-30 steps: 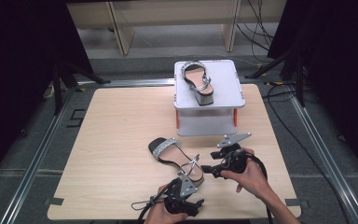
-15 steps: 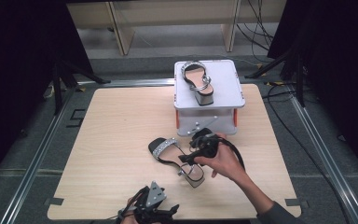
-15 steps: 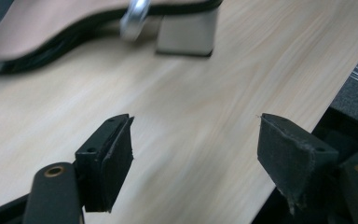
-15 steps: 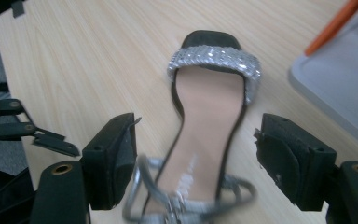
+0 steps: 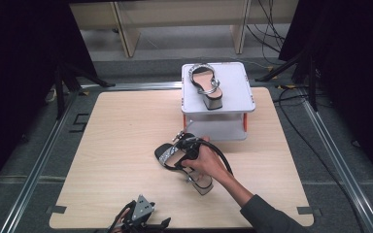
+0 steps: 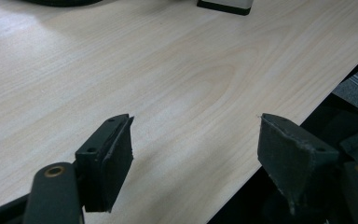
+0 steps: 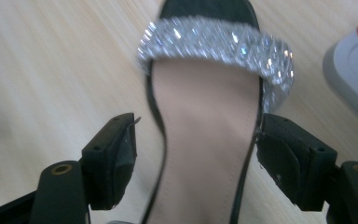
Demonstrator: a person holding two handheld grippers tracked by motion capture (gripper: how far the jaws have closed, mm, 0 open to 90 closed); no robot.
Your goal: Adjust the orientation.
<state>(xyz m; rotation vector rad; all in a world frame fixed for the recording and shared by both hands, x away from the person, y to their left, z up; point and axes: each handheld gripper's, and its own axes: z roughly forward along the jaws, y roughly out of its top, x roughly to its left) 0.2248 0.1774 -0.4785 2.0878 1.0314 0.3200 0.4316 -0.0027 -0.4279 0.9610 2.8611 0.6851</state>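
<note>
**Right gripper straddles sandal at table centre**

At the middle of the table (image 5: pixel 116 145), the black sandal (image 5: pixel 175 158) with a glittering toe strap lies on the wood, its block heel pointing toward five o'clock. The right gripper (image 5: pixel 187 145) hangs over it, jaws spread wide and having just been opening; in the right gripper view the sandal (image 7: pixel 205 154) passes between the pads, the right pad right at the sole's edge, the left pad apart from it, so nothing is clamped. At six o'clock, on the near table edge, the left gripper (image 5: pixel 138 218) sits released, jaws apart over bare wood. At twelve o'clock, a second sandal (image 5: pixel 205 85) rests on top of the white stand (image 5: pixel 238 92).
</note>
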